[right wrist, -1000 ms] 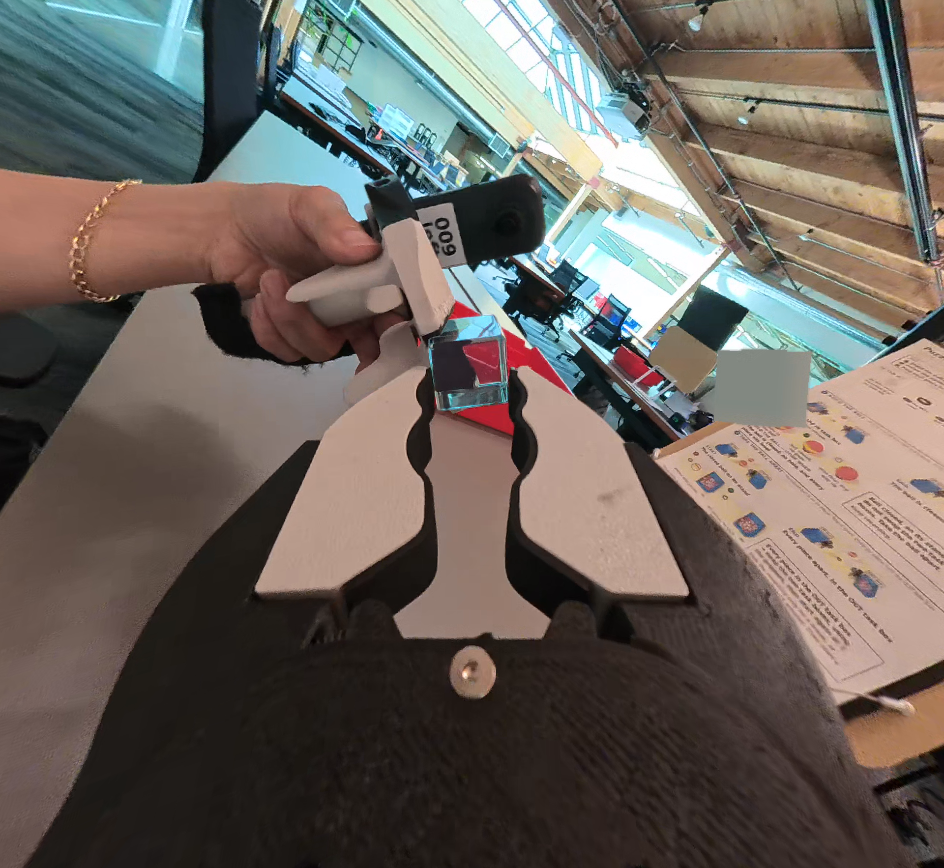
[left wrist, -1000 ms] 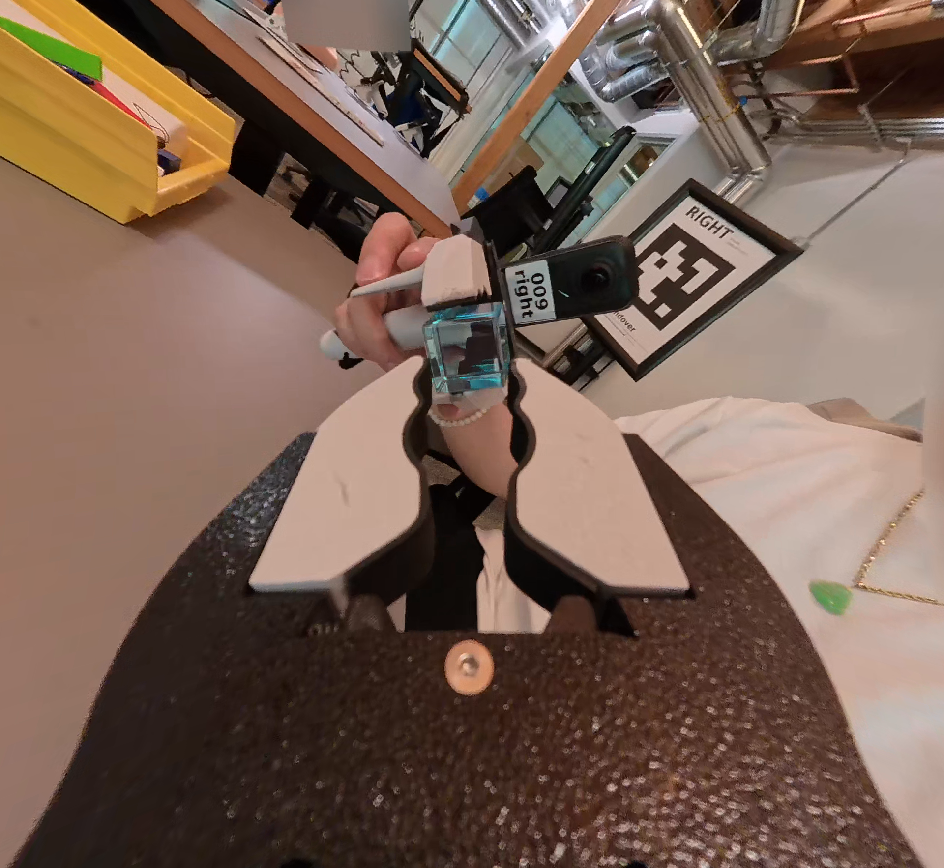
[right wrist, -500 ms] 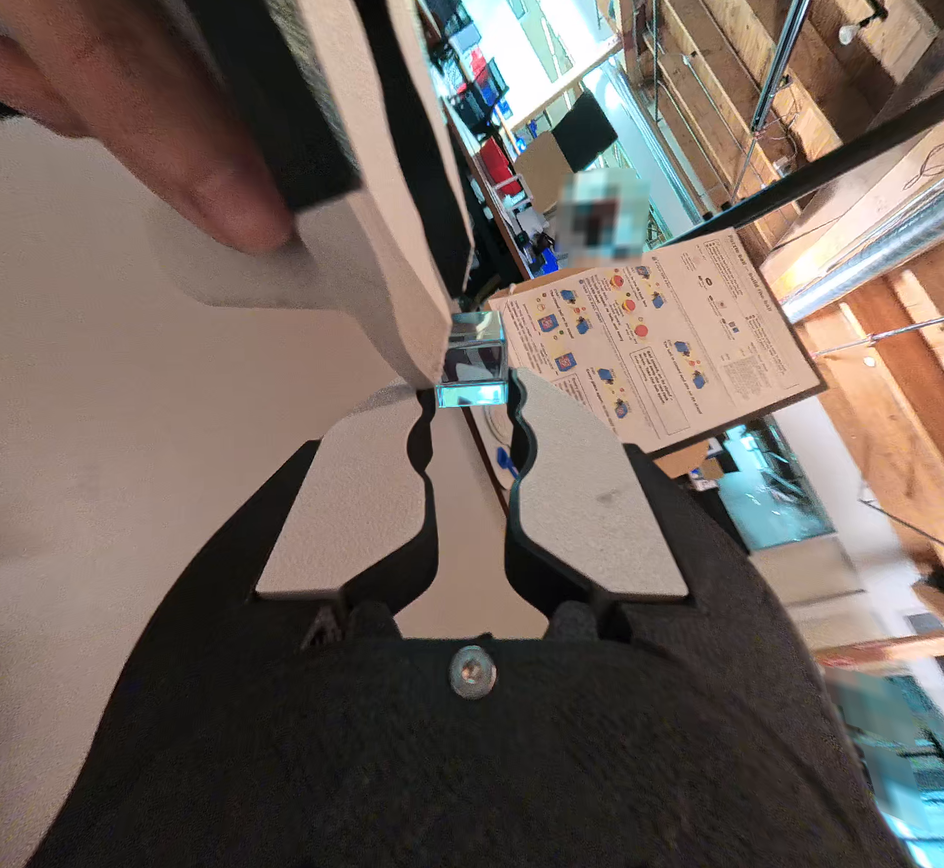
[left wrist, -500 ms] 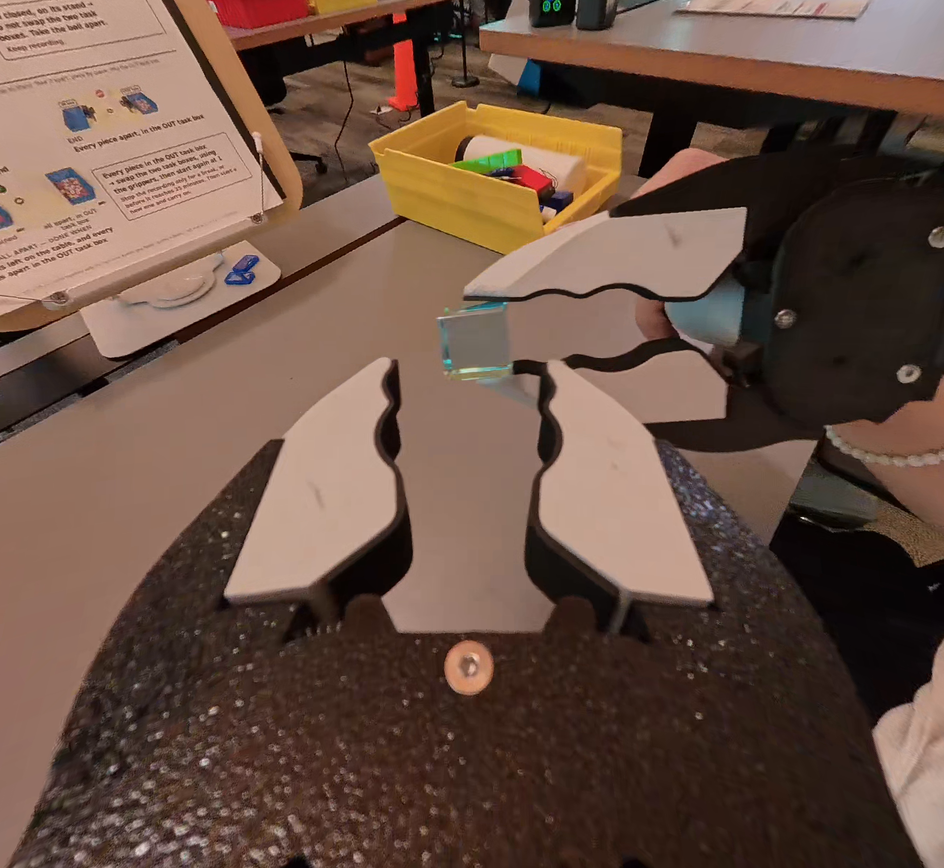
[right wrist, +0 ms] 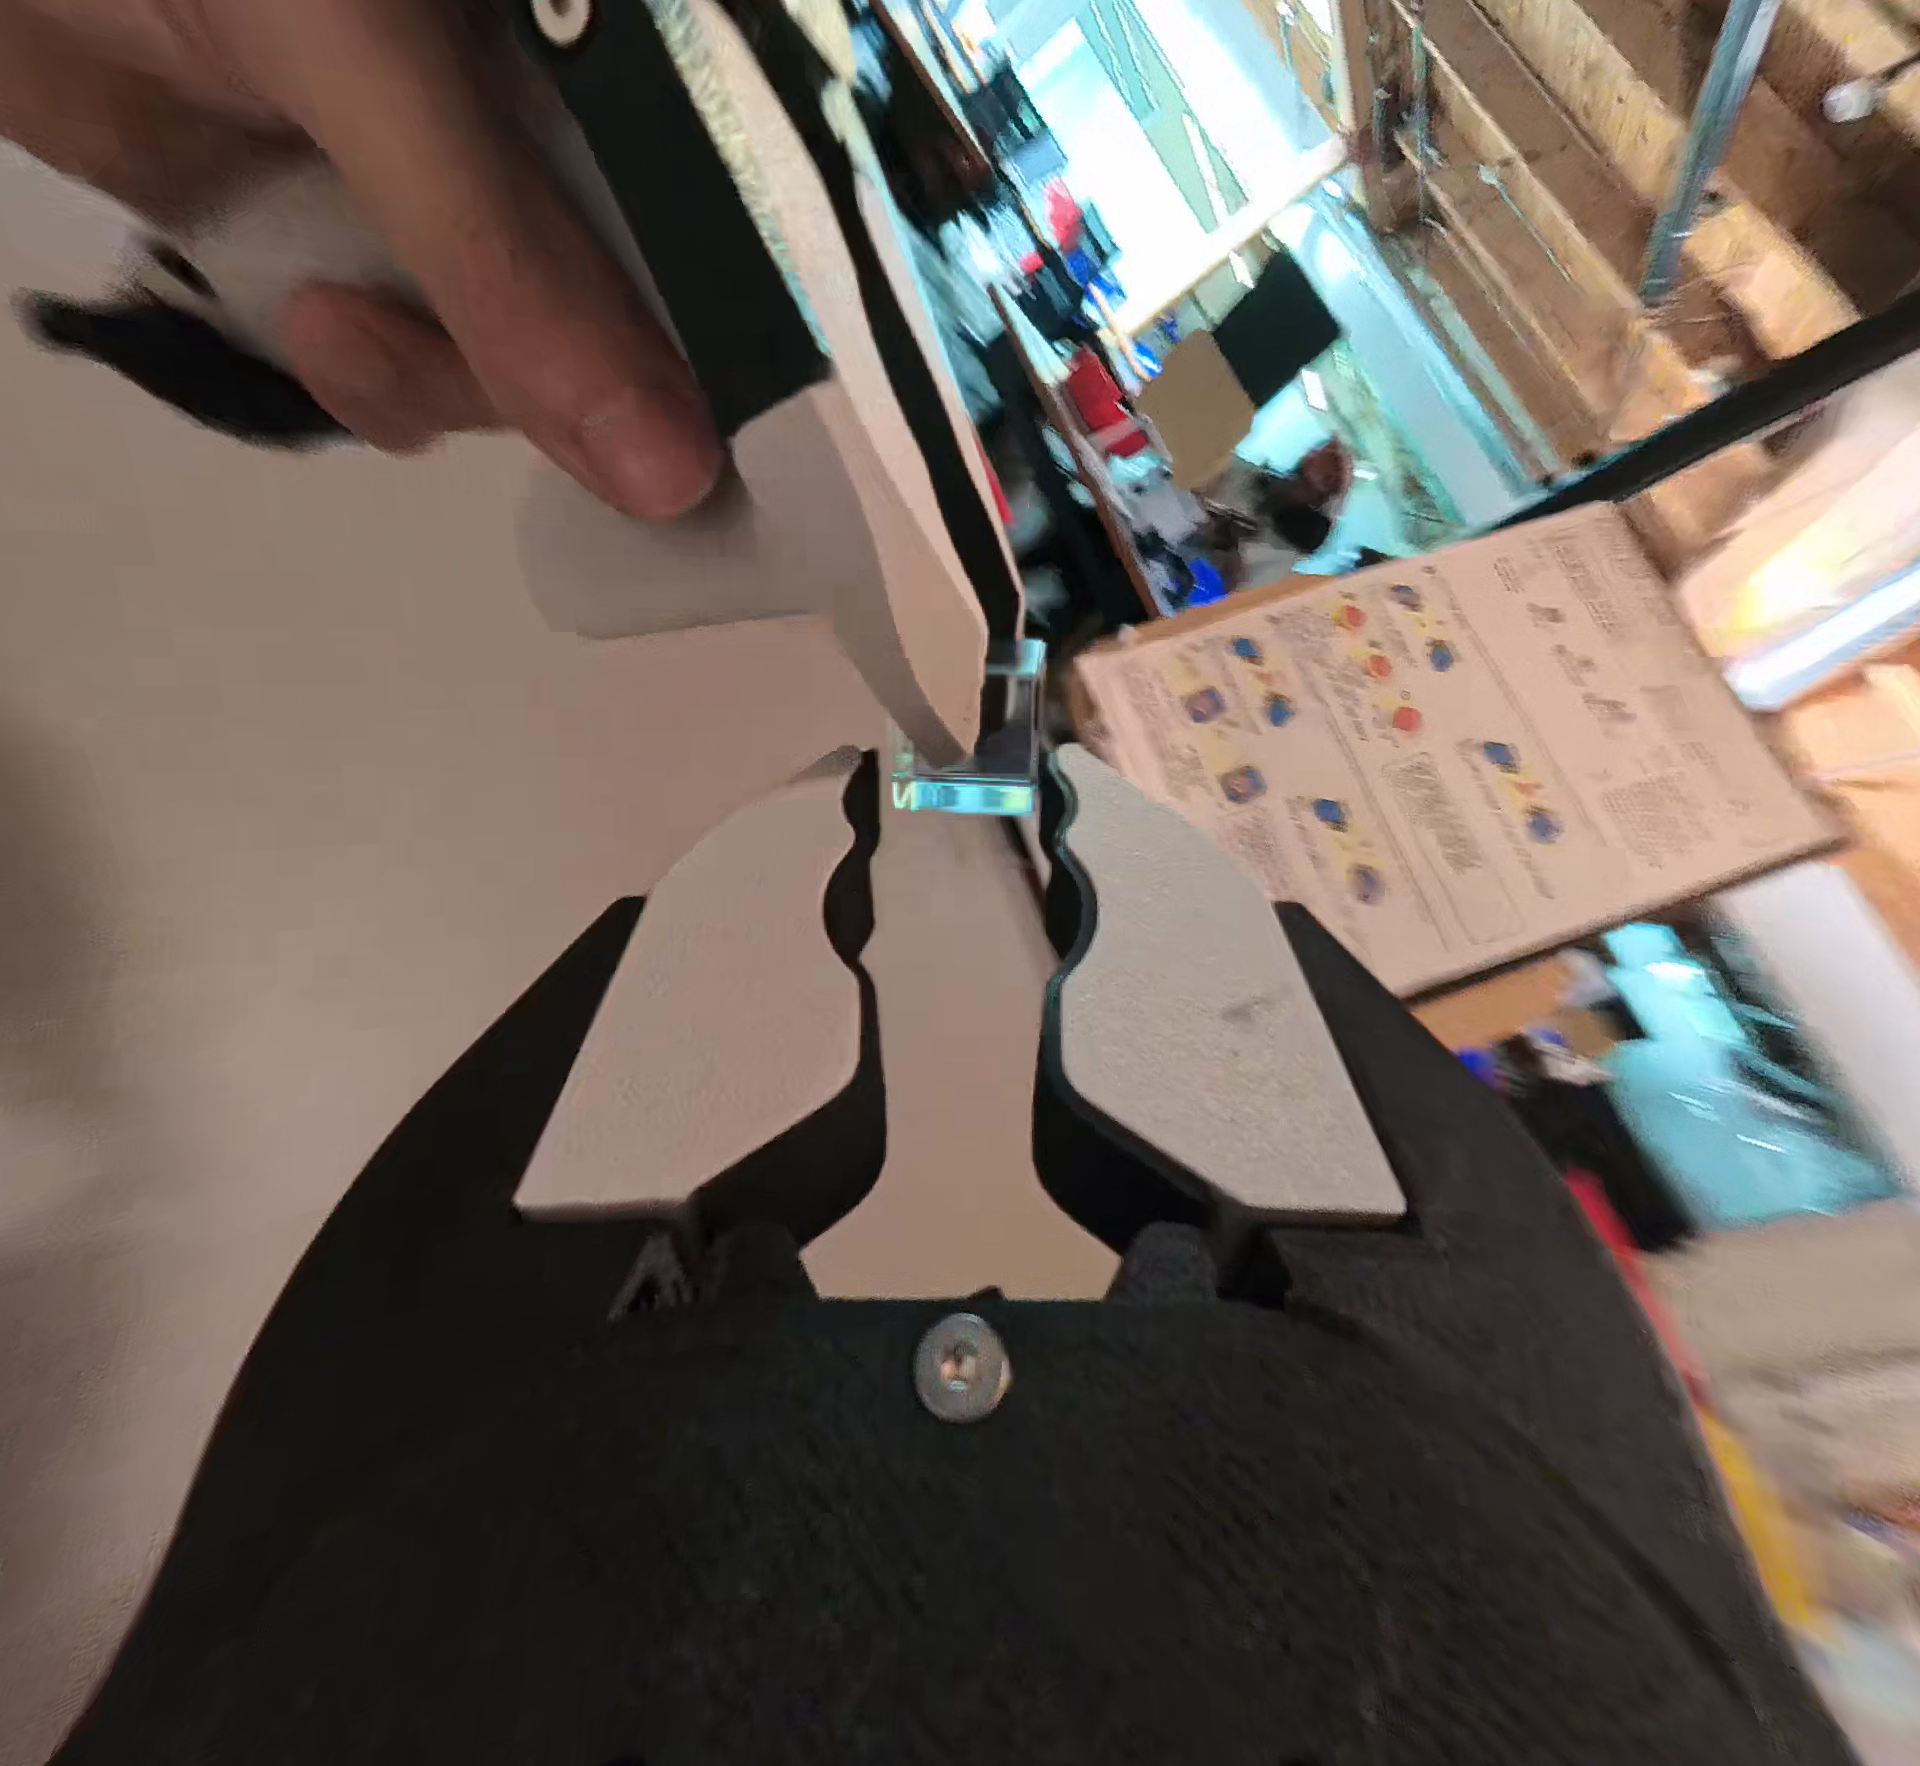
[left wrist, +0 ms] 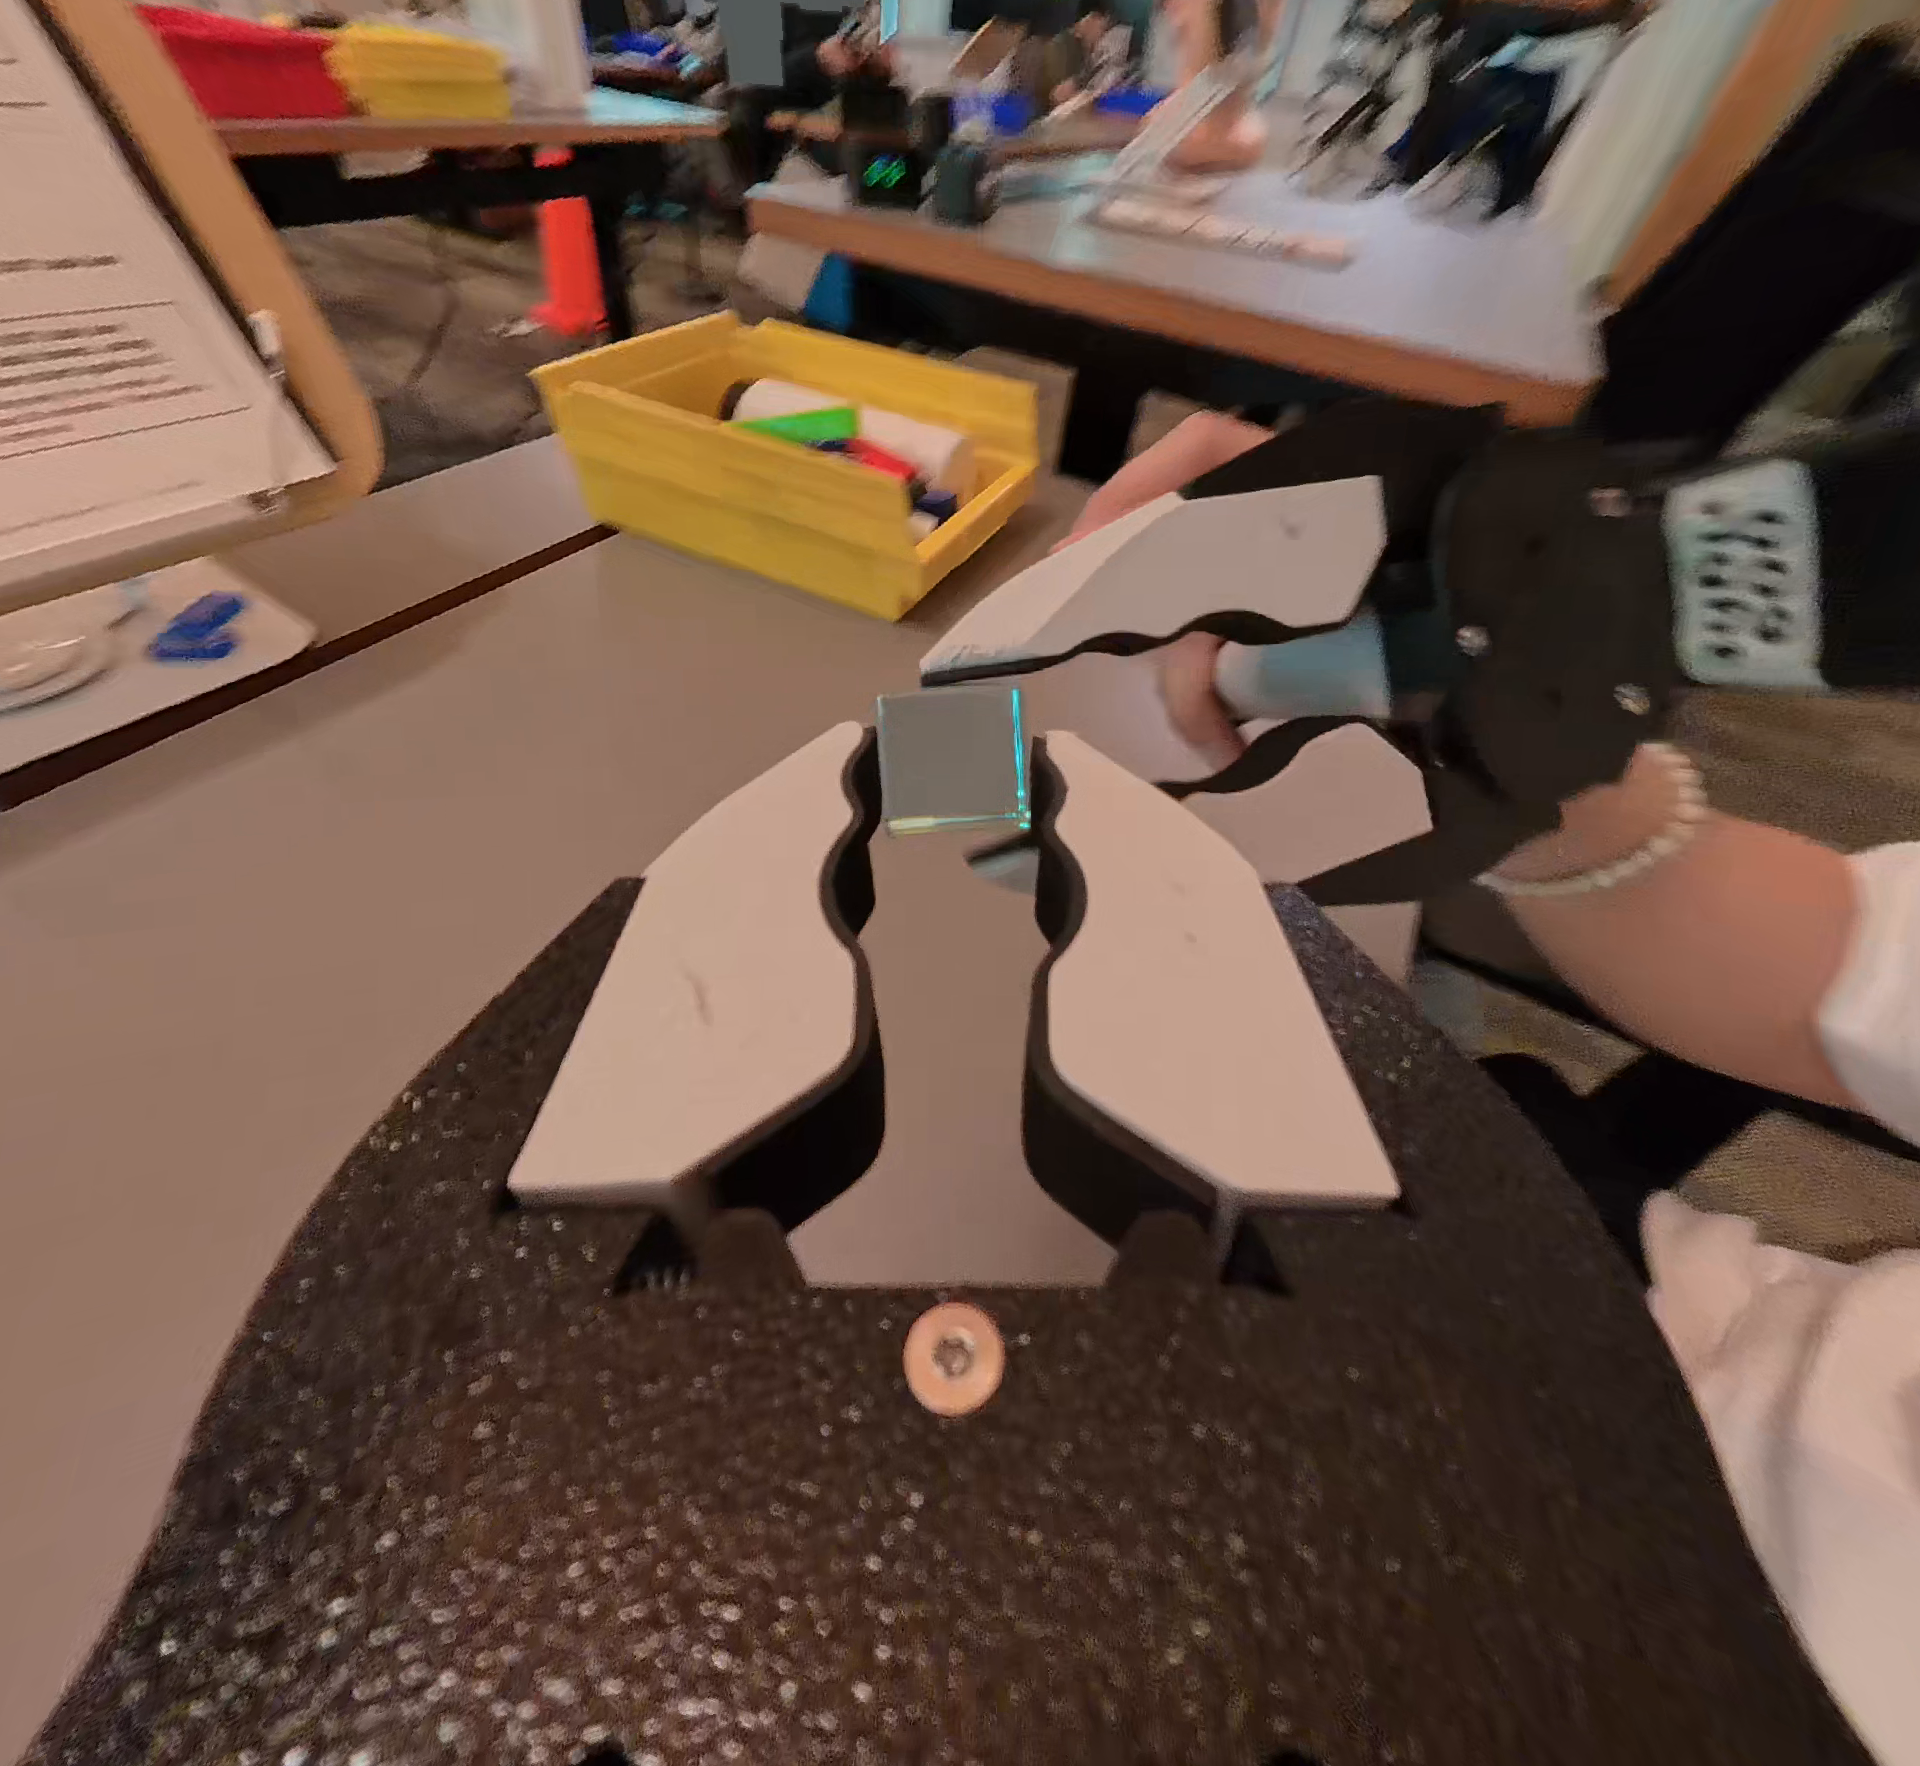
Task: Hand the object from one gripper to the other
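A small clear glass cube with a teal edge sits between the fingertips of my left gripper, which is shut on it above the grey table. My right gripper reaches in from the right; its jaws stand above and below the cube, a touch wider than it. In the right wrist view the cube lies between my right gripper's tips with a thin gap at the left. One of the left gripper's fingers covers part of it from above.
A yellow bin of coloured parts stands at the table's far edge. An instruction board stands at the left and also shows in the right wrist view. A person's hand and forearm hold the grippers.
Half a second ago my left gripper was open beside the cube, held in my right gripper. Now the left has shut on the cube and the right's jaws have widened slightly.
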`<state>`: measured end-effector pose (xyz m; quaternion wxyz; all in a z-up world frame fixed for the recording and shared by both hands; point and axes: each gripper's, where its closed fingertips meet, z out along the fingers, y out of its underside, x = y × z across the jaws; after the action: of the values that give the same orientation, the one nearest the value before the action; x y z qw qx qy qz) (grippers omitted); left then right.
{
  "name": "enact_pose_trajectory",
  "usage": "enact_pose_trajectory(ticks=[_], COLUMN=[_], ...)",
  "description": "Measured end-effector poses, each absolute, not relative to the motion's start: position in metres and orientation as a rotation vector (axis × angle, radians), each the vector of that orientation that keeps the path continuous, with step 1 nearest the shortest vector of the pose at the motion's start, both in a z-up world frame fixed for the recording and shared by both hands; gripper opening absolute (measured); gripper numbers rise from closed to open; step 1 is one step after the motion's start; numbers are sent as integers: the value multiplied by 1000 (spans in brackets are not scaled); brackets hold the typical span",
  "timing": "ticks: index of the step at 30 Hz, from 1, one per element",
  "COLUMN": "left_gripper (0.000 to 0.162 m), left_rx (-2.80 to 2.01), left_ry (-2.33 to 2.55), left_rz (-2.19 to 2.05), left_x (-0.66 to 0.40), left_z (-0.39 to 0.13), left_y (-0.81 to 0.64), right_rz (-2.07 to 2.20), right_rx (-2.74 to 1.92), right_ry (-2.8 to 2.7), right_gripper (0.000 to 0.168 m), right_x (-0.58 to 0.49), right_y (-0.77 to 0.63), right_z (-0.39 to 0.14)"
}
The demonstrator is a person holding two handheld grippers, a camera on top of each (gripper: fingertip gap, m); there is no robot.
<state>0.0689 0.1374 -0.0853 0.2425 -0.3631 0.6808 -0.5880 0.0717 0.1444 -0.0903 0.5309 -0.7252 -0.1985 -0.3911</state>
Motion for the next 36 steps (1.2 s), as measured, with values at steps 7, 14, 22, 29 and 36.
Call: enact_pose_trajectory(ticks=[7,14,22,29,36], left_gripper=[27,26,26,34,42], left_rx=[-544,-227,-222,-457,-509], left_ry=[1664,1733,1749,1616,1480], left_rz=[-2111,-1762,-1652,-1291,-976], left_x=[36,30,38,66,78], left_z=[-38,-60,-70,-63,-65], left_y=[145,128,126,138,130], right_rz=[296,1102,1039,979,932], right_rx=[-1498,-1339,-1379,-1139,-1003], right_ry=[4,198,262,465,559], right_gripper=[76,59,38,32,30], right_x=[40,19,33,77,88], right_y=[136,135,142,142,137], right_z=[-56,-50,-66,-60,-52])
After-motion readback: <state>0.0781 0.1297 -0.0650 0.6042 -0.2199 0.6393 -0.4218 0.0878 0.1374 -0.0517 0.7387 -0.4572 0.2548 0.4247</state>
